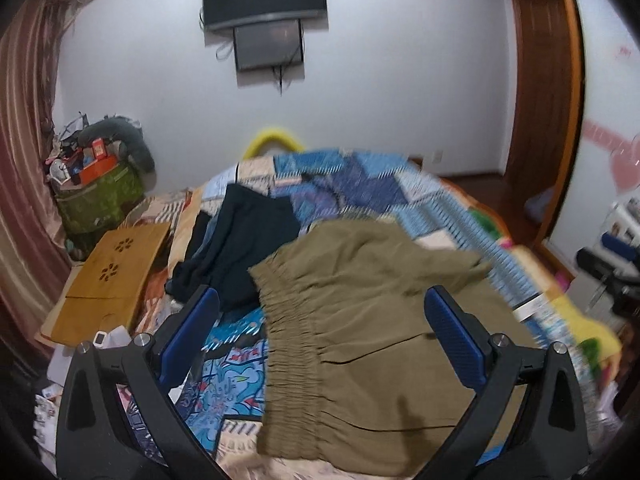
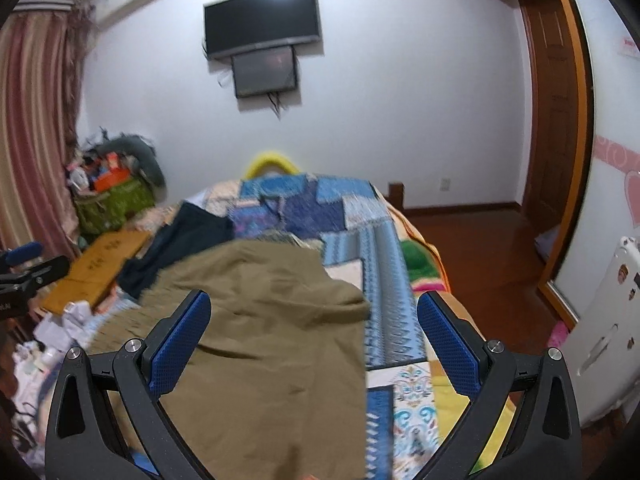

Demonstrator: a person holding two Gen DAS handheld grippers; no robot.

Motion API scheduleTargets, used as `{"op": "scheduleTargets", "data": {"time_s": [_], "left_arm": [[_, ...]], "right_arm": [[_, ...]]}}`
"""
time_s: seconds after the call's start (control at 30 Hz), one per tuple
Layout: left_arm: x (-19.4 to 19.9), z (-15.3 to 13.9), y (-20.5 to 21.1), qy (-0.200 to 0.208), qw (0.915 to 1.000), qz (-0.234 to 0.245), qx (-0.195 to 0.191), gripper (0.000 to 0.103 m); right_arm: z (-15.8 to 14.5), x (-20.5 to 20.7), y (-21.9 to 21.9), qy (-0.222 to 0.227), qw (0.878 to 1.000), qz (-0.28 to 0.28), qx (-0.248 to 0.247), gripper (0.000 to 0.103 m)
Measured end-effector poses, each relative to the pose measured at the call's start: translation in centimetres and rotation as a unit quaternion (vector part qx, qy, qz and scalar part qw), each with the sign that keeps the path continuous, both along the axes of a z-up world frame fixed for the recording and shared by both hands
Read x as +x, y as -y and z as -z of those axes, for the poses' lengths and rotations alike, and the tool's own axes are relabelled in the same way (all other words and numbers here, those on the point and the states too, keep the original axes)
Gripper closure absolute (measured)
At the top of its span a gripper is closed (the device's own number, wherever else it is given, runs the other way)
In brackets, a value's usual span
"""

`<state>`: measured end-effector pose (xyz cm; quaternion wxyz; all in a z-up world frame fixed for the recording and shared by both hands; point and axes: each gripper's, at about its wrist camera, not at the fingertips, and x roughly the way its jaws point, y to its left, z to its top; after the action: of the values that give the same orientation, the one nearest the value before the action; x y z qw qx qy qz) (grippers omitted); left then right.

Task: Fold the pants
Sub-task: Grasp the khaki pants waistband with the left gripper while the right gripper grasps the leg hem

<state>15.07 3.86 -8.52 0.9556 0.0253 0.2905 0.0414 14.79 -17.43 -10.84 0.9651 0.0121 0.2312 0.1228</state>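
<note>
- My left gripper (image 1: 320, 312) hangs over the bed, its 2 blue, dimpled rubber pads (image 1: 454, 334) spread wide, gripping nothing.
- My right gripper (image 2: 314, 320) is likewise agape and empty.
- The olive-green woven pants (image 1: 372, 320) lie rumpled on the patchwork quilt of blue zigzag squares (image 1: 360, 184), the puckered elastic waistband (image 1: 290, 340) toward the left, between my left pads.
- A dark navy, soft garment (image 1: 236, 248) lies just beside the pants.
- A flat, tan wooden board with flower-shaped cutouts (image 1: 114, 276) rests at the bed's left edge.

White walls carry a television (image 2: 262, 20), striped curtains (image 2: 30, 120) left, wooden door (image 2: 554, 120) right.
</note>
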Motion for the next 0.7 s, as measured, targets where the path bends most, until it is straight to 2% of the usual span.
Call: {"op": "scheduleTargets", "data": {"time_s": [0.2,0.37,0.47,0.5,0.57,0.7], "left_arm": [[5.5,4.2,-2.1,-0.076,0.9970,-0.006,-0.007,0.000],[9.9,7.7,-4.3,-0.148,0.9888,-0.004,-0.022,0.000],[11.9,9.5,-5.4,-0.185,0.9821,-0.008,-0.034,0.000],[12.4,10.0,-5.8,-0.196,0.9798,-0.009,-0.040,0.001],[13.5,11.2,-6.6,-0.224,0.9731,-0.011,-0.053,0.009],[14.6,12.5,-7.6,-0.264,0.9617,-0.007,-0.075,0.011]], "right_arm": [[2.8,3.7,1.3,-0.060,0.997,0.000,-0.039,0.001],[5.6,7.1,1.9,-0.113,0.991,-0.022,-0.072,0.002],[7.1,9.1,2.3,-0.144,0.986,-0.033,-0.072,0.003],[7.3,9.5,2.3,-0.153,0.985,-0.035,-0.070,0.005],[8.1,11.0,2.5,-0.180,0.981,-0.046,-0.056,0.016],[9.9,13.8,2.6,-0.225,0.972,-0.061,-0.028,0.027]]}}
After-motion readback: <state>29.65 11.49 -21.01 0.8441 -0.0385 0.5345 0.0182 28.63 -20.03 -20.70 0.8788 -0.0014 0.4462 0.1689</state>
